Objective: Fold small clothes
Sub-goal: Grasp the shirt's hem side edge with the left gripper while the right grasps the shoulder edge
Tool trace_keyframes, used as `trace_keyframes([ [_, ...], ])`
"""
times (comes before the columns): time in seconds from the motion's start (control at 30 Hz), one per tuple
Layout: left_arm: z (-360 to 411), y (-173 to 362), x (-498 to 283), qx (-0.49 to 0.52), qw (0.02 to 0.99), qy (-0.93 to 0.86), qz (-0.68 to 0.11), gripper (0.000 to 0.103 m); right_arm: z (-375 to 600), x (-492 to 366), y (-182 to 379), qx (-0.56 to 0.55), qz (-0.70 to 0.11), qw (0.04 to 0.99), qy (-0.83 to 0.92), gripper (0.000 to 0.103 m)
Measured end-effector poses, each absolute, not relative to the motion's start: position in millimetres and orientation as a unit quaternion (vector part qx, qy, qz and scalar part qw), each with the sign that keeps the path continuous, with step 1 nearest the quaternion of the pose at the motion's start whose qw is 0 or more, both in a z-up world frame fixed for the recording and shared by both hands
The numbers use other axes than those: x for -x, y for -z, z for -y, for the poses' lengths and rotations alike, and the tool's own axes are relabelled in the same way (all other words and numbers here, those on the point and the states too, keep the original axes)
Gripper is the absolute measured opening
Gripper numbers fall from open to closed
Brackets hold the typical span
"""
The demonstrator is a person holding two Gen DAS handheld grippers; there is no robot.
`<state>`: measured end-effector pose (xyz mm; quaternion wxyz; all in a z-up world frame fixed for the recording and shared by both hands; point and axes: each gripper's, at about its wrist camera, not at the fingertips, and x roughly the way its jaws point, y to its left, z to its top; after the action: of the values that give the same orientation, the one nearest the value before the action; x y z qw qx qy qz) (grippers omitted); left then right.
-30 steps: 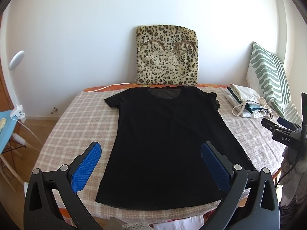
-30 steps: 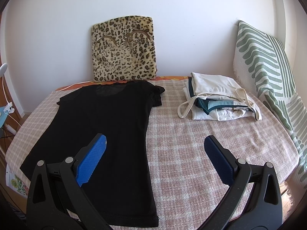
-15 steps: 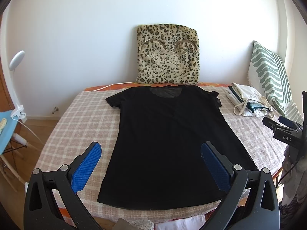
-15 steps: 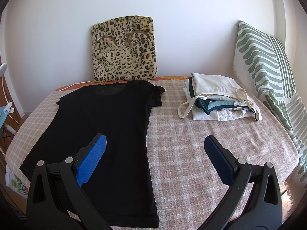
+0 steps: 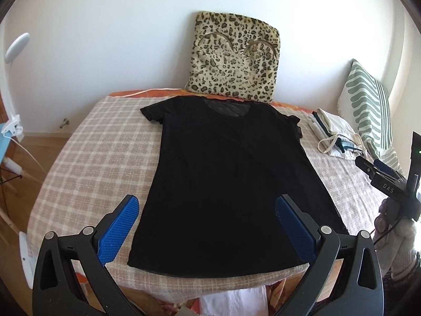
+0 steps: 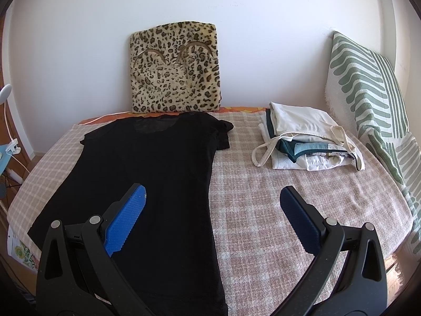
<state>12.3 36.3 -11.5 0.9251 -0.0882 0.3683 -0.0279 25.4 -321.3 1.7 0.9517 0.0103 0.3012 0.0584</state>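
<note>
Black T-shirt lies spread flat on the checked blanket, collar away from me, hem nearest my tools. My left gripper hangs released over the hem, its blue pads straddling the shirt's width. My right gripper is spread wide too, gripping nothing, above the shirt's right edge. Ahead-right of it sits a stack of folded clothes; a leopard cushion leans on the wall ahead.
</note>
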Motion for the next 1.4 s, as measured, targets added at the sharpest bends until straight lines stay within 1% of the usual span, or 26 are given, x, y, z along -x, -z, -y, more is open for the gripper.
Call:
trace_keyframes([
  [0.07, -49, 19, -16, 0.125, 0.913, 0.053, -0.385, 0.102, 318, -29, -3, -0.019, -0.304, 0.950, -0.066, 0.103],
  [0.13, -61, 27, -14, 0.141, 0.910, 0.056, -0.387, 0.102, 312, -32, -5, -0.022, -0.303, 0.950, -0.076, 0.103],
  [0.3, -87, 50, -15, 0.129, 0.902, 0.009, -0.411, 0.099, 294, -39, -4, -0.020, -0.307, 0.947, -0.098, 0.103],
  [0.37, -99, 60, -16, 0.135, 0.897, -0.003, -0.420, 0.089, 287, -44, -4, -0.028, -0.314, 0.942, -0.113, 0.103],
  [0.63, -139, 105, -14, 0.229, 0.858, -0.010, -0.460, 0.074, 247, -71, -5, -0.044, -0.335, 0.925, -0.173, 0.103],
  [0.67, -140, 108, -12, 0.231, 0.855, -0.015, -0.463, 0.074, 241, -76, -4, -0.038, -0.341, 0.922, -0.178, 0.103],
  [0.8, -141, 119, -10, 0.225, 0.853, -0.019, -0.470, 0.074, 211, -101, -6, -0.022, -0.368, 0.905, -0.213, 0.103],
  [0.9, -136, 124, -12, 0.201, 0.858, -0.021, -0.472, 0.073, 182, -124, -14, 0.005, -0.370, 0.900, -0.231, 0.101],
  [0.97, -133, 129, -16, 0.191, 0.857, -0.013, -0.479, 0.067, 161, -142, -19, 0.011, -0.377, 0.893, -0.246, 0.099],
  [1.03, -129, 130, -19, 0.174, 0.861, -0.012, -0.479, 0.067, 141, -162, -23, 0.007, -0.392, 0.881, -0.264, 0.096],
  [1.1, -125, 129, -23, 0.154, 0.864, -0.010, -0.479, 0.065, 117, -183, -26, 0.004, -0.407, 0.870, -0.279, 0.096],
  [1.2, -122, 131, -25, 0.129, 0.870, -0.016, -0.475, 0.053, 79, -208, -26, 0.020, -0.419, 0.860, -0.289, 0.094],
  [1.27, -124, 132, -25, 0.121, 0.876, -0.012, -0.467, 0.038, 52, -223, -25, 0.034, -0.423, 0.856, -0.295, 0.091],
  [1.3, -126, 133, -25, 0.128, 0.876, -0.005, -0.464, 0.035, 39, -231, -23, 0.039, -0.427, 0.853, -0.299, 0.089],
  [1.4, -133, 134, -25, 0.161, 0.874, 0.012, -0.459, 0.027, 1, -252, -15, 0.058, -0.435, 0.846, -0.304, 0.089],
])
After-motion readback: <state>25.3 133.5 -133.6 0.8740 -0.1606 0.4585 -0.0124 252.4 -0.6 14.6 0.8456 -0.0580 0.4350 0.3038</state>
